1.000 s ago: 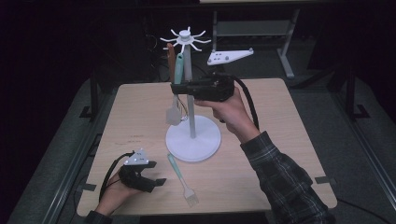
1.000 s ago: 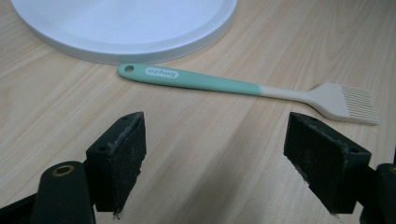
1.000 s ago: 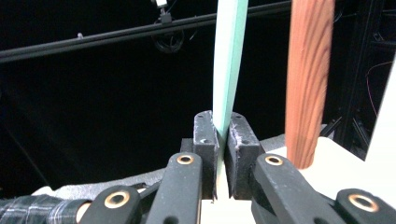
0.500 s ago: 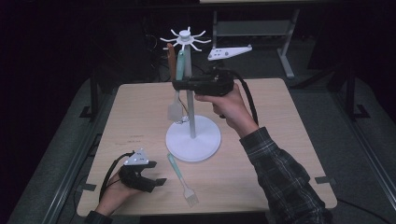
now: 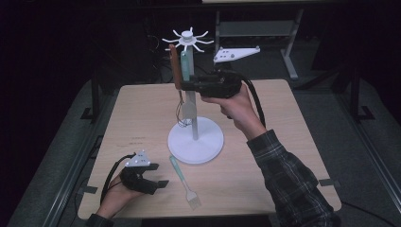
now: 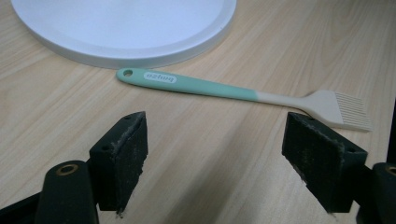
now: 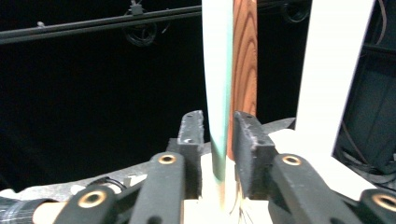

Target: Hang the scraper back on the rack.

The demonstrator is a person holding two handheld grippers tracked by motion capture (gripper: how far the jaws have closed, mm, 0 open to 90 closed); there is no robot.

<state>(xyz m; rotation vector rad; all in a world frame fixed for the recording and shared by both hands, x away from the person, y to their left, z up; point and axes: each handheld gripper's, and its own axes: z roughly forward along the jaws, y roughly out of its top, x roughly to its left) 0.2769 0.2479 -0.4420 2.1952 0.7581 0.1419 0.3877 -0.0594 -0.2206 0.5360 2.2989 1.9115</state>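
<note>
A white hanging stand (image 5: pixel 189 40) rises from a round base (image 5: pixel 196 140) mid-table. From its hooks hang a green-handled utensil (image 5: pixel 185 66) and a wooden-handled whisk (image 5: pixel 175 66). My right gripper (image 5: pixel 187 85) is level at the stand. Its jaws have just been opening, and the green handle (image 7: pixel 219 93) hangs between the pads with a thin gap on each side. The wooden handle (image 7: pixel 245 56) hangs just behind it. My left gripper (image 5: pixel 161 183) rests open on the table, pointing at a green-handled pastry brush (image 6: pixel 210 88), which also lies in the high view (image 5: pixel 184 182).
The wooden table (image 5: pixel 283 142) has bare room to the right and behind the stand. The stand's white pole (image 7: pixel 334 70) is close to the right of my right gripper (image 7: pixel 218 121). The base's rim (image 6: pixel 140 53) lies just beyond the brush. Dark floor and metal frames surround the table.
The right hand has shifted a little to the right at the stand and its grey plate has tipped slightly. The left hand and the brush have stayed put.
</note>
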